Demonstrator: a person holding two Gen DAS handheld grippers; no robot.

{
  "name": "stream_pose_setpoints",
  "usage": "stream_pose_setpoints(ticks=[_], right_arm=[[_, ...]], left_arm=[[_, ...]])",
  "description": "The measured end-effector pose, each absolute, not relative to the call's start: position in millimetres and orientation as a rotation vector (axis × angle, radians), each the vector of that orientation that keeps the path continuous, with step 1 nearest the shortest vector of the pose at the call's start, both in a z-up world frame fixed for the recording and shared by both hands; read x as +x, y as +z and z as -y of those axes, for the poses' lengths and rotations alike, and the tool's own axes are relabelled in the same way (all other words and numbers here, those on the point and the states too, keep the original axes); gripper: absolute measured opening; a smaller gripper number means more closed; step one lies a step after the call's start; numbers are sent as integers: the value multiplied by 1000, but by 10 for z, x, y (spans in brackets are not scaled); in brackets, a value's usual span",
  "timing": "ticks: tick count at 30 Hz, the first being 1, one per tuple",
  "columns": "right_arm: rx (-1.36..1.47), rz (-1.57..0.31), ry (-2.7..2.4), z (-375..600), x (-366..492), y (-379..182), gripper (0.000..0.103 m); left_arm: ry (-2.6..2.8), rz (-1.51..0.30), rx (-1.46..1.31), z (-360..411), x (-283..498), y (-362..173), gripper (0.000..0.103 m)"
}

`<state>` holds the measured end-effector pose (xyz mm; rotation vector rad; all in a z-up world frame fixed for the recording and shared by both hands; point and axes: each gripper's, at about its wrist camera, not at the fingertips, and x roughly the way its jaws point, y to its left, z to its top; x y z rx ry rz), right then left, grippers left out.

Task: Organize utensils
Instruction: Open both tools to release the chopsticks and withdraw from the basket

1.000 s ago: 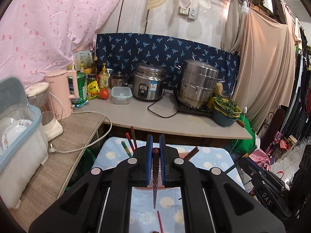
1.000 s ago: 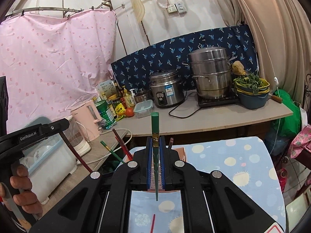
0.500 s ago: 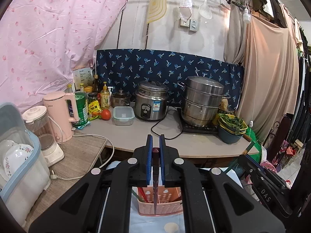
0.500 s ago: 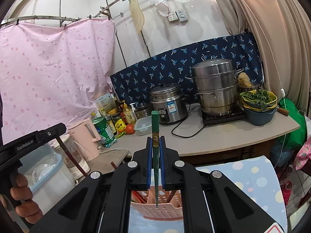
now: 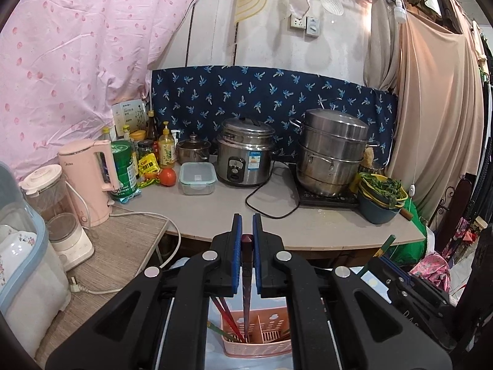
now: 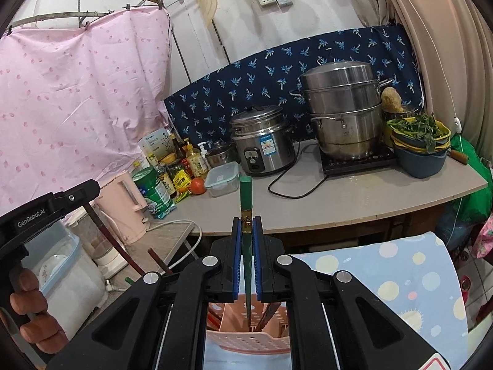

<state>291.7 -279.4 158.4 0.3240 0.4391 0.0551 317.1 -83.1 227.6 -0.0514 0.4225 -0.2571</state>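
At lower centre of the frame, the left gripper (image 5: 245, 240) pinches a dark red chopstick (image 5: 246, 296), its tip apparently inside the pink utensil basket (image 5: 257, 343). The right gripper (image 6: 246, 240) clamps a green chopstick (image 6: 246, 215) upright over the same basket (image 6: 246, 337) on the polka-dot surface (image 6: 416, 277).

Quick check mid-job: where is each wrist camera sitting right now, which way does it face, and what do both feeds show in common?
Left wrist: behind the left gripper, facing the counter; dark red chopstick clamped above the pink utensil basket; right gripper at right.
Right wrist: behind the right gripper, same direction; green chopstick clamped; left gripper and hand at left.
Shared: basket, rice cooker, steamer pot.
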Motion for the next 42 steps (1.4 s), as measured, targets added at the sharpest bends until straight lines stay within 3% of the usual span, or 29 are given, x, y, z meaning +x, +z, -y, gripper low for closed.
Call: stream_pose_setpoints(ticks=[18,22,28,31,35,42], right_arm=[[357,-544,75,2764,3046,1111,7],[364,-557,70,2769,3016,1068,15],[354,-550,66,2756,2873,1091,17],[348,-541,65,2746,2756,1123,20],[342,-547,74,2719,2579,1141,22],[281,-556,67,2555,2159,1120,24]], left_arm=[[-259,-542,-67,902,3412,1745,7],[-245,-550,-54,902,3376,1676,7],[-233,-564,-57,833,3306,1634,8],[-235,-572,-52,813,3239,1626,9],[-229,-570,-45,768,3093,1614,26],[-231,-601,-27,723,2774,1541,27]])
